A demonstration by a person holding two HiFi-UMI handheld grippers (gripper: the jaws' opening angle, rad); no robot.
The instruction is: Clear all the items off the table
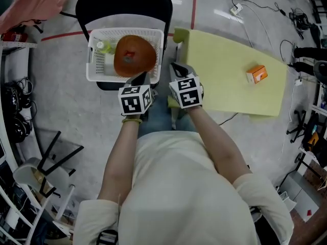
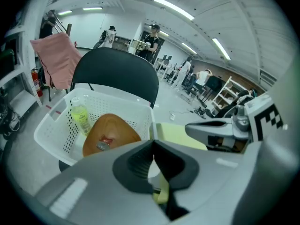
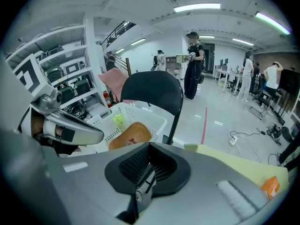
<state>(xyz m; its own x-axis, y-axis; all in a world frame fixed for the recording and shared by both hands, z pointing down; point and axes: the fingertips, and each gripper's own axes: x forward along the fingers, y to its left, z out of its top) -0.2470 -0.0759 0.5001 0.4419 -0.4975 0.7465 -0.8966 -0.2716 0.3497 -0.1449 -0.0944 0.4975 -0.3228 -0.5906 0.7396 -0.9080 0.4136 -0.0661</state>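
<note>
Table (image 1: 225,80): yellow-green, fills the right centre of the head view. One item is left on it, the box (image 1: 256,74), near its right end.

Chair (image 1: 122,4): black, upper left, carries a white basket (image 1: 94,60) holding a brown dish (image 1: 134,55) and a bottle (image 1: 103,46).

Left gripper (image 2: 153,148) and right gripper (image 3: 149,159): side by side at centre frame, between basket and table. Both pairs of jaws are pressed together on nothing.

Box: small, orange with a pale face, squarish. Probably light, stiff card that crushes if squeezed hard. Best pinched across two opposite flat sides.
</note>
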